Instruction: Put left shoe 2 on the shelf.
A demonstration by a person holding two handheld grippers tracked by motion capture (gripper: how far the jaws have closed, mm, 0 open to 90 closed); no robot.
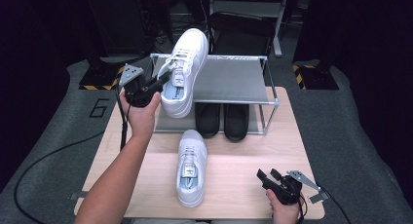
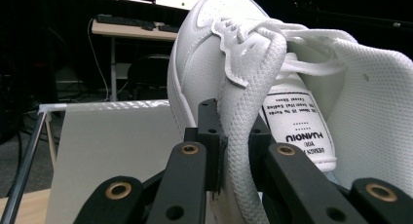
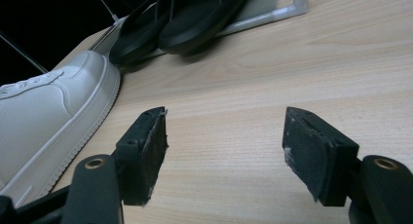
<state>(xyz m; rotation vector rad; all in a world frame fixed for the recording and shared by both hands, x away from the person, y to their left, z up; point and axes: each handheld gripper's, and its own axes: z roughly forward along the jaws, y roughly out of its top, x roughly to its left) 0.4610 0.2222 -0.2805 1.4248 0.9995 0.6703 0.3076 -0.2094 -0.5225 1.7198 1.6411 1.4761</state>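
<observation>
A white sneaker [image 1: 185, 70] hangs in the air over the left part of the metal shoe rack [image 1: 229, 83], toe pointing away. My left gripper [image 1: 157, 84] is shut on the padded collar of that sneaker [image 2: 253, 136]; its tongue label reads upside down in the left gripper view. The second white sneaker [image 1: 191, 168] lies on the wooden table in front of the rack, and its side [image 3: 53, 121] appears to the left of my right gripper. My right gripper [image 1: 267, 174] rests open near the table's front right corner, with bare wood between its jaws [image 3: 224, 151].
A pair of black slippers [image 1: 223, 121] sits on the rack's lower level, also seen as black slippers [image 3: 185, 17]. The rack's top shelf [image 1: 234, 78] is a grey sheet. Dark chairs and desks stand behind the table.
</observation>
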